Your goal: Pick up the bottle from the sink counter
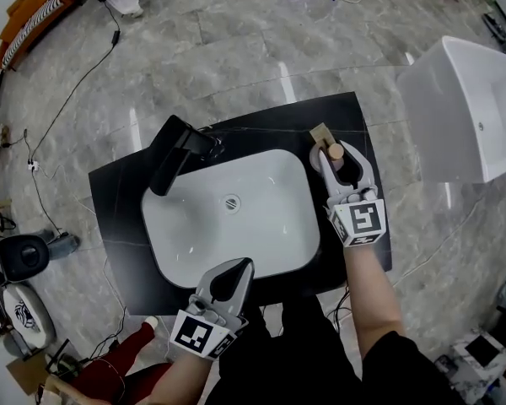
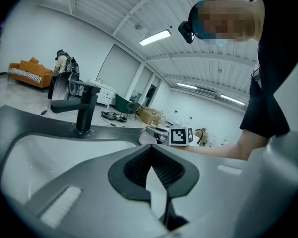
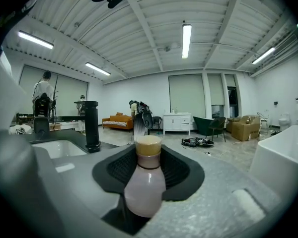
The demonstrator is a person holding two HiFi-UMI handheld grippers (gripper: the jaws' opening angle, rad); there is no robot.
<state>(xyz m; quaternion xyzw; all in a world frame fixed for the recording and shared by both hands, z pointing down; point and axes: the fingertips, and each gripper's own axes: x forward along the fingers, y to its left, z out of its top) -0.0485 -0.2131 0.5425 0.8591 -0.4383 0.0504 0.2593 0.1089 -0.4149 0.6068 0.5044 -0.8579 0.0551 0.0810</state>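
Note:
A small bottle (image 1: 339, 164) with a pale pink body and a tan cap stands upright on the black sink counter (image 1: 118, 226), right of the white basin (image 1: 261, 218). My right gripper (image 1: 333, 152) reaches around it with a jaw on each side. In the right gripper view the bottle (image 3: 145, 182) fills the middle between the dark pads (image 3: 184, 170), with a dark slit left beside its body, so I see no grip. My left gripper (image 1: 243, 267) hovers at the basin's near edge, shut and empty; in its own view the left gripper (image 2: 151, 148) has its tips together.
A black faucet (image 1: 177, 150) stands at the basin's far left corner. A small tan block (image 1: 322, 132) lies on the counter just beyond the bottle. A white tub (image 1: 472, 108) stands on the floor to the right. Cables run across the marble floor.

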